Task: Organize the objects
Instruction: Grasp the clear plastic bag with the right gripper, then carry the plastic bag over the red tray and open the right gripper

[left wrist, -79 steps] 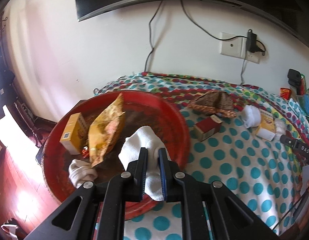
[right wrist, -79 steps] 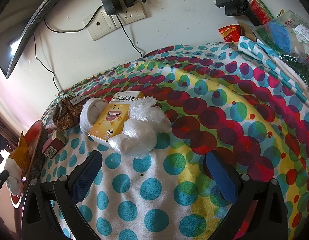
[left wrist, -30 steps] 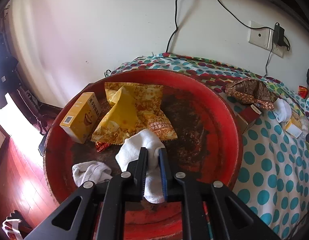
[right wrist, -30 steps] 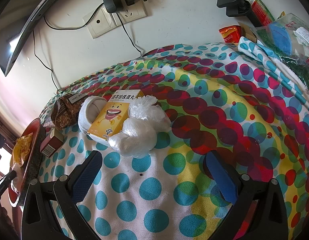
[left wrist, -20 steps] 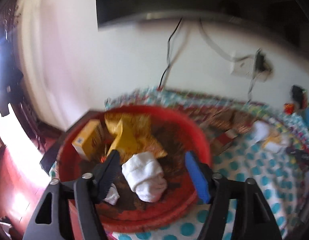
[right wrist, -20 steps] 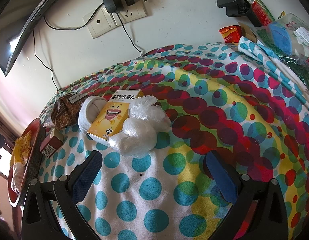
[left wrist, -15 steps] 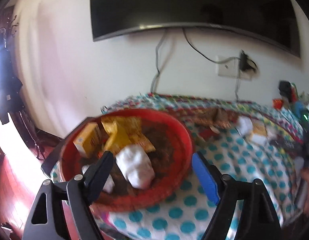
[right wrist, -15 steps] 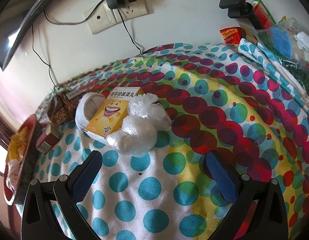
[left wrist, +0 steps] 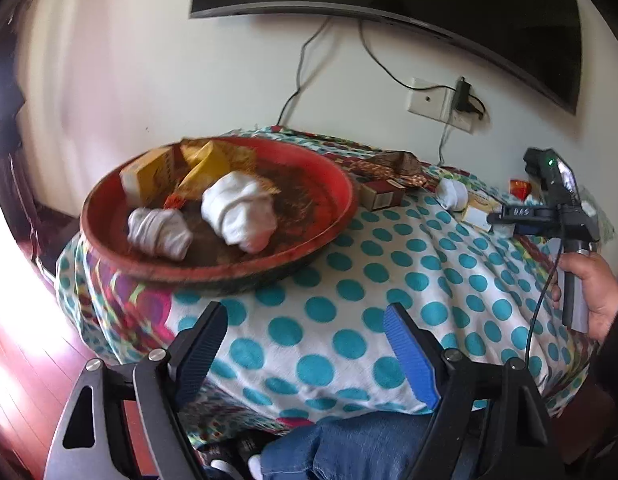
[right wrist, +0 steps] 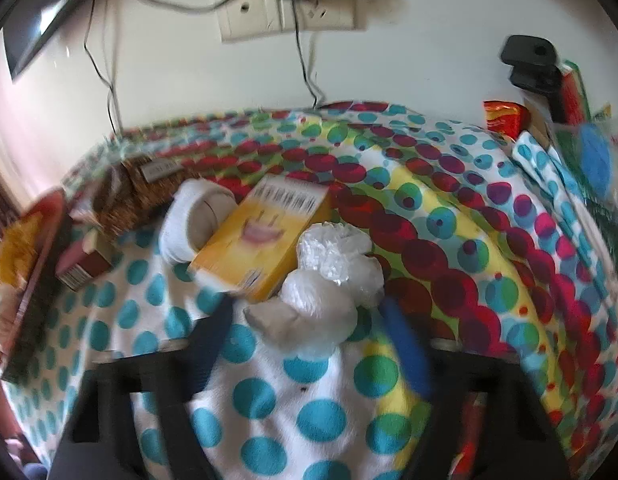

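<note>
A red round tray (left wrist: 337, 220) on the dotted tablecloth holds two rolled white socks (left wrist: 239, 210), a yellow box (left wrist: 149, 174) and a yellow snack bag (left wrist: 207, 164). My left gripper (left wrist: 305, 344) is open and empty, drawn back near the table's front edge. My right gripper (right wrist: 313, 340) is open, its jaws on either side of a crumpled clear plastic bag (right wrist: 329, 284). The bag lies against a yellow box (right wrist: 265, 236), with a white sock (right wrist: 189, 220) to the left of the box.
A red and white small box (right wrist: 81, 264) and a brown woven pouch (right wrist: 129, 196) lie between the tray (right wrist: 41, 248) and the yellow box. Snack packs and a black device (right wrist: 537, 64) stand at the back right. Wall sockets and cables hang behind.
My left gripper let go of the white sock in the tray, opened and pulled back toward the table's front edge. My right gripper moved forward to the plastic bag.
</note>
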